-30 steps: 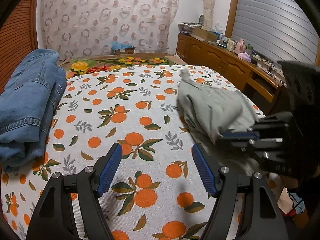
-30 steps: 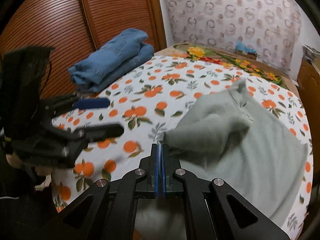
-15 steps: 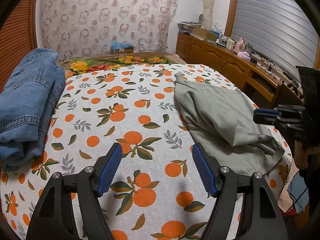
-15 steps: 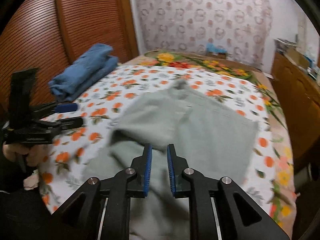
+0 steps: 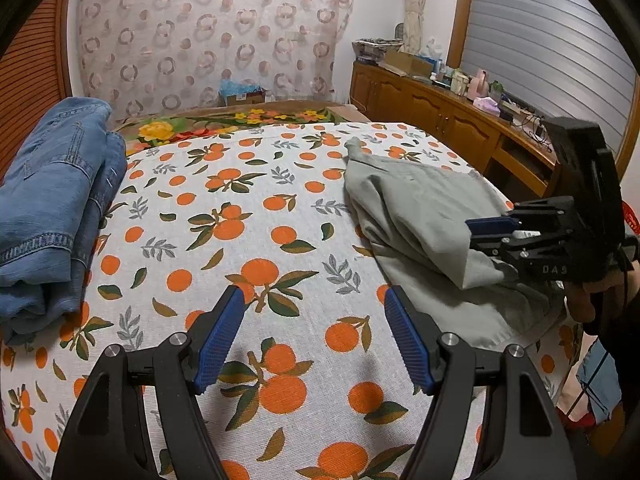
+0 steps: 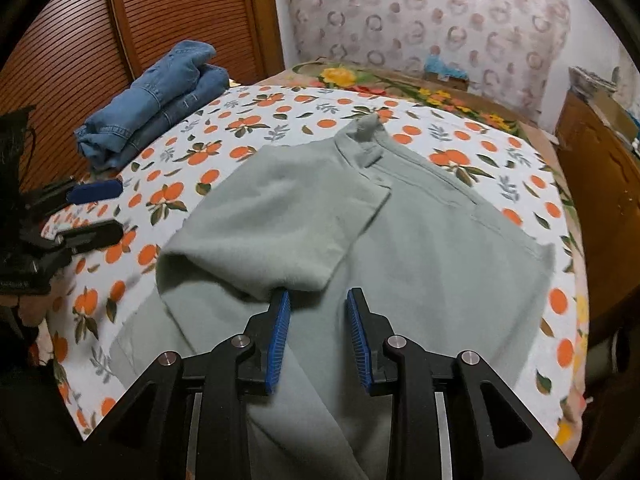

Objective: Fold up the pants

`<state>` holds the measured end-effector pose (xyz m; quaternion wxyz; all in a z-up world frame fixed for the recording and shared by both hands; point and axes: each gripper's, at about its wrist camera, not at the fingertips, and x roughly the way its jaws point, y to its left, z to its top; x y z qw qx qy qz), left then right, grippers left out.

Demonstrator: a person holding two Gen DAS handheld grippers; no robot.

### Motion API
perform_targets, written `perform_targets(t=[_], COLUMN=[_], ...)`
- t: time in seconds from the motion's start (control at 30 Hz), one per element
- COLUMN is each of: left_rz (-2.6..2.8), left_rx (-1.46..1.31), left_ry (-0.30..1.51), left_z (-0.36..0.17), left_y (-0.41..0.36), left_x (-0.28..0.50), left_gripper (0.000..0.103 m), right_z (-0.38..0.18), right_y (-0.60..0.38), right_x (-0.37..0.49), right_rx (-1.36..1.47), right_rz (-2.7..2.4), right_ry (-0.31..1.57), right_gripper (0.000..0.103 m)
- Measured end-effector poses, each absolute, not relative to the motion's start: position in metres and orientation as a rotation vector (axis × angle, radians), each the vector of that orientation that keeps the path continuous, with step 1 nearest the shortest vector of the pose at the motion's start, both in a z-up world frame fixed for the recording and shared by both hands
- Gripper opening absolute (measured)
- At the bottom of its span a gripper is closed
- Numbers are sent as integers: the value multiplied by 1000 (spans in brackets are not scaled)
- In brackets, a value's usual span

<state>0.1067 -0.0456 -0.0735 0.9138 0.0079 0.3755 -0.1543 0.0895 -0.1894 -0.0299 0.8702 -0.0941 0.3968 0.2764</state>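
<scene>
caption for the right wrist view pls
Right claw, open, above grey-green pants part-folded on orange-print bedspread.

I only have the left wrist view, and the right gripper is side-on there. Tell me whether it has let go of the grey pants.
Observer: The right gripper has just been opening; nothing is pinched between its pads, and the grey pants lie beneath.
Operator: Describe the fold.
Observer: One flap covers the half nearer the blue jeans.
Operator: Check the far side.
Observer: The far edge stops short of the bedspread border.
</scene>
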Motion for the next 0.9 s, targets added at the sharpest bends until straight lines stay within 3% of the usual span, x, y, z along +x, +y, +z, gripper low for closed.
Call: perform_targets(t=[0.2,0.27,0.37,0.9], left_rz=[-330,-331,-329,-333], left_rx=[23,27,24,29], left_ry=[781,782,781,788], left_z=[-77,-78,-78,-79], left_y=[-49,-49,-49,-50], left_x=[107,107,106,108], left_gripper=[73,73,73,73], right_z=[-33,-34,-33,12], right_y=[-185,-187,-195,-238], right_x=[108,111,113,115], right_rx=[-165,-146,-115,-61], right_rz=[647,673,703,523], right_ry=[842,844,826,635], right_gripper=[28,9,2,1])
